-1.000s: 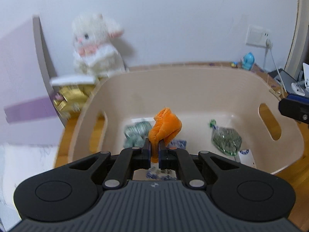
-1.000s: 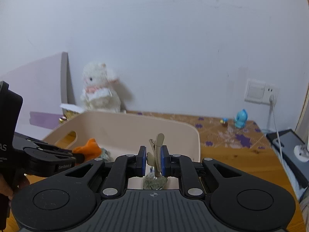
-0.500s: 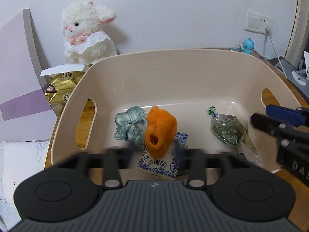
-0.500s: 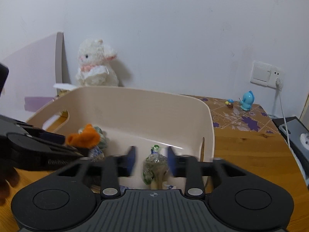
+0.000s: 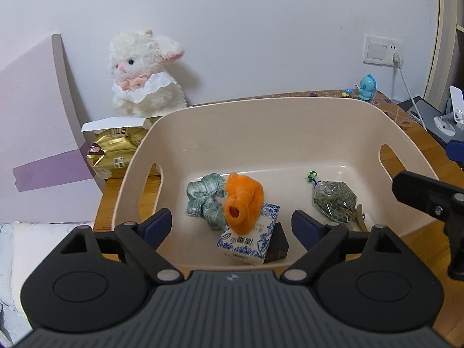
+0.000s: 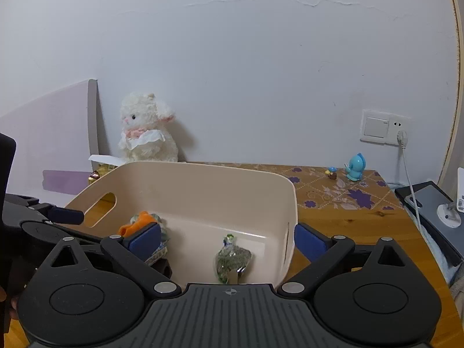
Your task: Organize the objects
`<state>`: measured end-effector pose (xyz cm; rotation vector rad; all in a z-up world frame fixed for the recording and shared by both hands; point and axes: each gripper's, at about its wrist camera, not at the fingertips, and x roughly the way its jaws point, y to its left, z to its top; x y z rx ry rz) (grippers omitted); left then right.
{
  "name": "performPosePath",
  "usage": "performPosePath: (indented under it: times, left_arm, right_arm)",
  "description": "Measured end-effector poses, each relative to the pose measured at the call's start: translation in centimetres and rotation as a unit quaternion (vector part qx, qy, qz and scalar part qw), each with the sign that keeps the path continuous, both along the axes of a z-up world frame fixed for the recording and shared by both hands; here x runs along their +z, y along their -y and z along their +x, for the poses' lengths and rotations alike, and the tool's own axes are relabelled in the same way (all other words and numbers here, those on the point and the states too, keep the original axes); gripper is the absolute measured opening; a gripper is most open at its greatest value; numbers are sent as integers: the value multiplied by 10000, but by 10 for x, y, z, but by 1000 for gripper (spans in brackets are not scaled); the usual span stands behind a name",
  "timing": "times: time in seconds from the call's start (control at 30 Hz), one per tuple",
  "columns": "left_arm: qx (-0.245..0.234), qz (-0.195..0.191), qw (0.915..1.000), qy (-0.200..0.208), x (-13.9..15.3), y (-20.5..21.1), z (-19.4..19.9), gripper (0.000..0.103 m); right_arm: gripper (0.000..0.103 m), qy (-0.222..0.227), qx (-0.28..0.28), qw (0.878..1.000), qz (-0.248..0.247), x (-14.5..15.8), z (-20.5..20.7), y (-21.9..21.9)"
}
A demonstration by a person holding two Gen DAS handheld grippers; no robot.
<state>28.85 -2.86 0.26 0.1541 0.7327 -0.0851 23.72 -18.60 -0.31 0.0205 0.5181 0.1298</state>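
1. Orange scrunchie (image 5: 243, 200) lay in the beige basket (image 5: 261, 133), resting on a blue-patterned box (image 5: 249, 239) beside a green scrunchie (image 5: 203, 200).
2. I had my left gripper (image 5: 230, 227) spread wide, empty.
3. My right gripper (image 6: 227, 242) gaped wide too, above a herb bag (image 6: 232, 262).

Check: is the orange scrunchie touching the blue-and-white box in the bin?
Touching. The left wrist view shows the orange scrunchie resting on the top edge of the blue-and-white box, overlapping it with no gap.
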Motion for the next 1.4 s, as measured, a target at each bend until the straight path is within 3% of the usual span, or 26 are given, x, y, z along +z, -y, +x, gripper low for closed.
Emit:
performPosePath:
  times: [0.53,0.73,1.0,1.2,1.4]
  left_arm:
    - [103,-259,9992,295,30,-16,-66,92]
    - [73,-154,9989,437,36,-14,-95,92]
    - [138,-194,9979,594,41,-15,-141,92]
    - [209,-320,9972,645,41,-20,-171,92]
    - [344,-548,9952,736,37,-25,-200,92]
  right_arm:
    - [103,23,-26,10000,-47,16,-59,-2]
    - [103,72,-81,9999,-89,16,-83,3]
    - [103,147,-114,9994,-280,18,-118,0]
    - [103,-188,25,9997,-143,14,-137,-2]
    - [103,-161,7,9997,-158,10,-164,-6]
